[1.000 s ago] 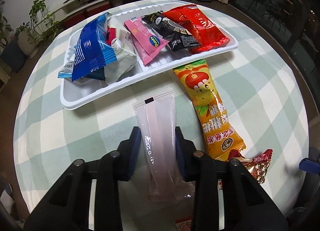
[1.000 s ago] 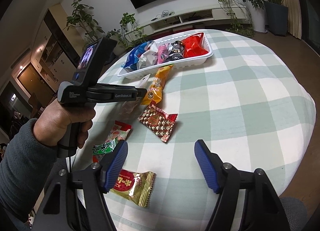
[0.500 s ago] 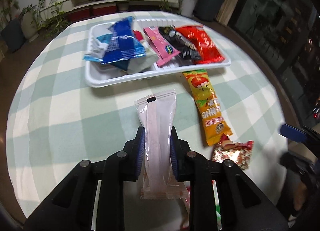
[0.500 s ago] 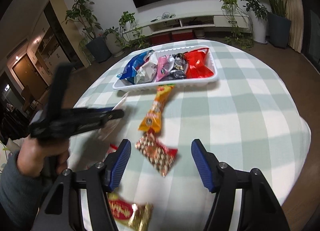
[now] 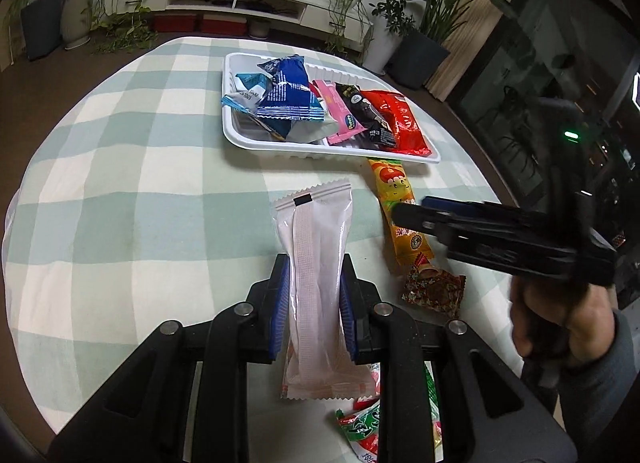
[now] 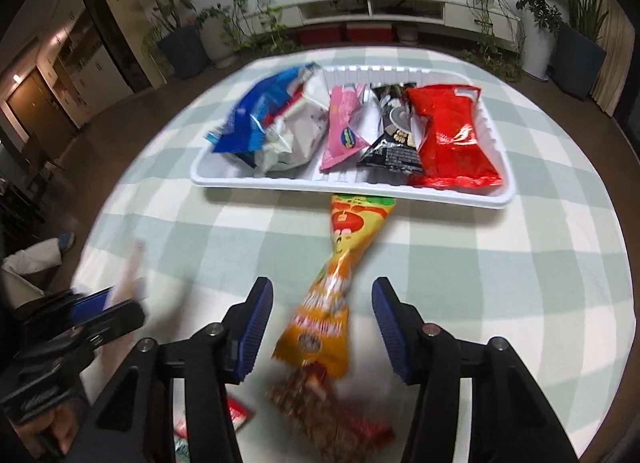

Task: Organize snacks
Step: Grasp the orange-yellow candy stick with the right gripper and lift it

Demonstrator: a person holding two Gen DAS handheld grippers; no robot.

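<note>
- Big green plants are standing on the left side of the room, by a dark floor.
- The round table is wearing a green and white checked cloth.
- The left gripper is squeezing a pale see-through snack packet and holding it above the cloth.
- A white tray is sitting at the far side of the table, holding blue, pink, black and red packets.
- A long orange snack packet is lying on the cloth with one end touching the tray.
- The right gripper is hanging over it with its fingers wide apart.
- A low white shelf is running along the back wall.
</note>
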